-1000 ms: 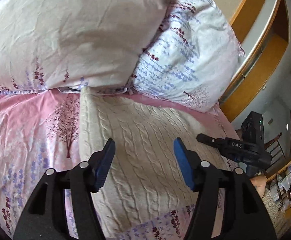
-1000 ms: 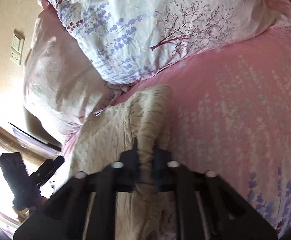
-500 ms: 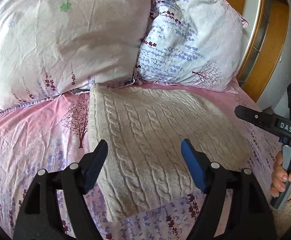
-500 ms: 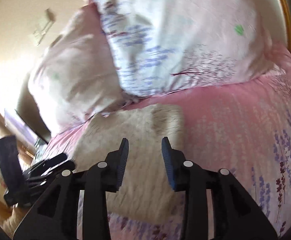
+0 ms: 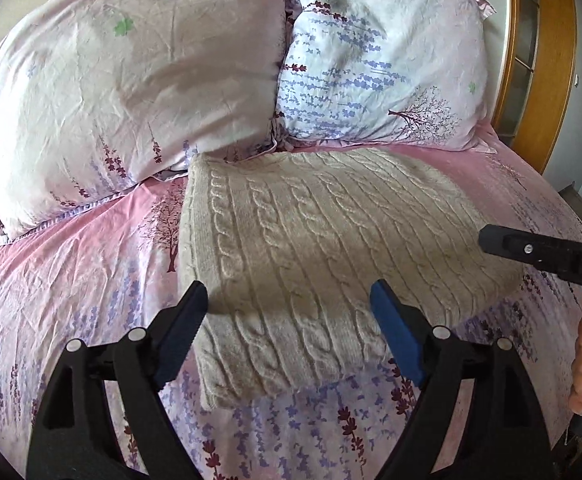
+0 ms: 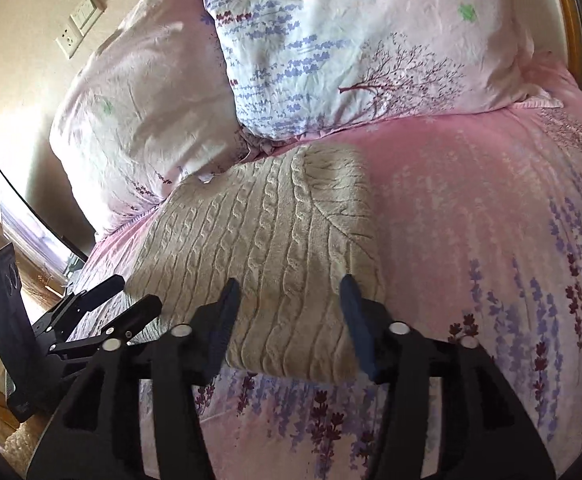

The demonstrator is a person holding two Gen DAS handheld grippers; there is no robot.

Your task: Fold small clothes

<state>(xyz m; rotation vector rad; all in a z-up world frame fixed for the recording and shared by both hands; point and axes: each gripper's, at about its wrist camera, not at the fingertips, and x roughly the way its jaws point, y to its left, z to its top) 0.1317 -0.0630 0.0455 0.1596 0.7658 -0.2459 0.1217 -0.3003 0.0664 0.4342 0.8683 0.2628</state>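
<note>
A cream cable-knit sweater (image 5: 311,248) lies folded into a flat rectangle on the pink flowered bedsheet (image 5: 63,272), its far edge against the pillows. It also shows in the right wrist view (image 6: 267,248). My left gripper (image 5: 289,326) is open and empty, held above the sweater's near left part. My right gripper (image 6: 289,316) is open and empty above the sweater's near right corner. The right gripper's finger (image 5: 531,250) shows at the right edge of the left wrist view. The left gripper (image 6: 103,312) shows at the left of the right wrist view.
Two flowered pillows (image 5: 131,80) (image 5: 379,64) stand at the head of the bed behind the sweater. A wooden frame (image 5: 551,60) is at the right. A wall with a switch and socket (image 6: 79,20) is behind the pillows. The sheet extends right of the sweater (image 6: 491,220).
My right gripper let go of the sweater's edge and opened, and the sweater now lies flat. Both grippers drew back from the sweater.
</note>
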